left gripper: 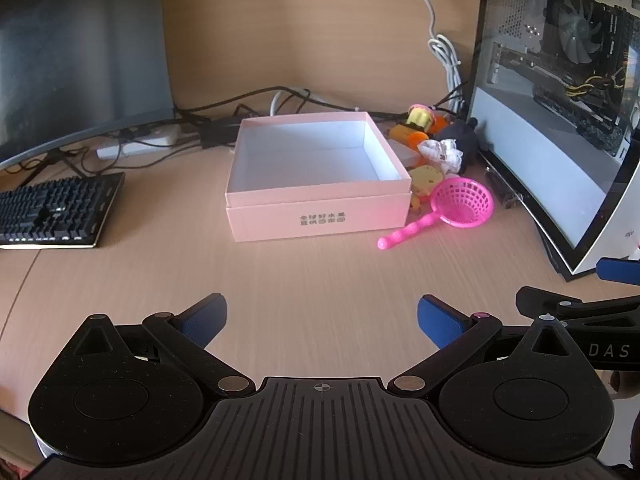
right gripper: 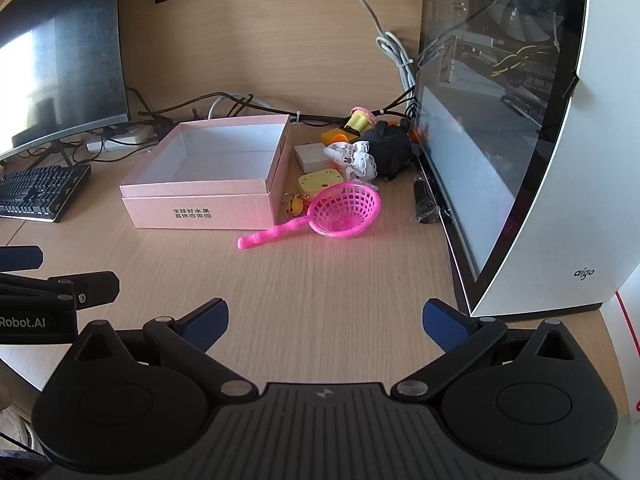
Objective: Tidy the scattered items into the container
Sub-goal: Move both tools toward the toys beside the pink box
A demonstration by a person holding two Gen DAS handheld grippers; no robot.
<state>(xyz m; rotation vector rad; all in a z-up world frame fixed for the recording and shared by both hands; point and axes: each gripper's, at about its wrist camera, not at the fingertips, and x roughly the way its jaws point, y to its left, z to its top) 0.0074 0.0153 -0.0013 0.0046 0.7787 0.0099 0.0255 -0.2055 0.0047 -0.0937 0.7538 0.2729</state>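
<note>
In the left wrist view, the left gripper (left gripper: 322, 322) fills the lower frame with its blue-padded fingers spread wide and nothing between them. The pink box (left gripper: 318, 216) sits at frame centre, well beyond the fingertips, its white inside bare. The right gripper (right gripper: 326, 320) in its own view is likewise wide open and holds nothing, and the box (right gripper: 200, 210) lies up and left of it.

The scattered items cluster just right of the box. A glossy pink plastic strainer (right gripper: 346, 210), a lattice bowl with a ribbed handle, lies nearest the grippers. Behind it are a yellow block (right gripper: 322, 180), a pale grey block (right gripper: 310, 156), a frilly white cloth piece (right gripper: 354, 158), a dark plush toy (right gripper: 390, 146) and a yellow-and-pink toy (right gripper: 360, 120). All rest on a light wood-grain desk (right gripper: 320, 280).
</note>
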